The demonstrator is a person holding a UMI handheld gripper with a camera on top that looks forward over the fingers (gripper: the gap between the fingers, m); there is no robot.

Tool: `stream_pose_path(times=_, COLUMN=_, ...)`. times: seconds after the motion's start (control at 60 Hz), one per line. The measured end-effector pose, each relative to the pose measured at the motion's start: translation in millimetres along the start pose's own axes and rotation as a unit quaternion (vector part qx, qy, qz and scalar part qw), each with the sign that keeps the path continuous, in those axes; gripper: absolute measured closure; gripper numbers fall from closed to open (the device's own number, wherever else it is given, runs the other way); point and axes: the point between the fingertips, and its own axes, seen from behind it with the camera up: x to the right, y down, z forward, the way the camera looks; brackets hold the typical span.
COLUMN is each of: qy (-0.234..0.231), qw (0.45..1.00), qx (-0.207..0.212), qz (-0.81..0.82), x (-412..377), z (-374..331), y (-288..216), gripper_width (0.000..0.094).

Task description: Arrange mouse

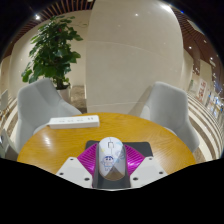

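A white mouse with a small printed pattern on its back sits between my fingers, lengthwise along them. My gripper is shut on the mouse, with the magenta pads pressing on its two sides. A dark mouse pad lies on the round wooden table, just under and beyond the mouse. I cannot tell whether the mouse rests on the pad or is held just above it.
A flat white box lies on the far left of the table. Two grey chairs stand behind the table. A wide white pillar and a potted plant stand beyond.
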Motion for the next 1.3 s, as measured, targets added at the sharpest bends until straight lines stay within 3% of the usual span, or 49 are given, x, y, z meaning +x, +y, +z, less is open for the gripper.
stream_pose_path(times=0.183, qy=-0.034, qw=0.998, qx=-0.046, qz=0.013, x=23, z=42, y=48, gripper_width=0.0556)
stream_pose_path(times=0.283, qy=-0.023, qw=0.998, qx=-0.060, qz=0.017, x=35, z=50, y=67, gripper_width=0.0554)
stream_pose_path(times=0.383, qy=-0.026, qw=0.998, qx=-0.060, qz=0.022, x=38, z=53, y=73, gripper_width=0.0474)
stream_pose_path(times=0.45, qy=-0.032, qw=0.997, qx=-0.063, qz=0.013, x=36, z=50, y=75, gripper_width=0.0385)
stream_pose_path(times=0.533, qy=-0.041, qw=0.996, qx=-0.078, qz=0.010, x=32, z=41, y=79, gripper_width=0.0044)
stream_pose_path(times=0.583, qy=-0.047, qw=0.996, qx=-0.072, qz=0.009, x=31, z=27, y=74, gripper_width=0.0093)
stream_pose_path(times=0.75, qy=-0.051, qw=0.997, qx=-0.058, qz=0.006, x=30, z=-73, y=64, gripper_width=0.0067)
stream_pose_path(times=0.983, qy=-0.098, qw=0.992, qx=-0.079, qz=-0.015, x=15, z=-252, y=113, gripper_width=0.0078)
stream_pose_path(times=1.3, qy=-0.105, qw=0.991, qx=-0.077, qz=-0.030, x=41, z=-339, y=160, gripper_width=0.0075)
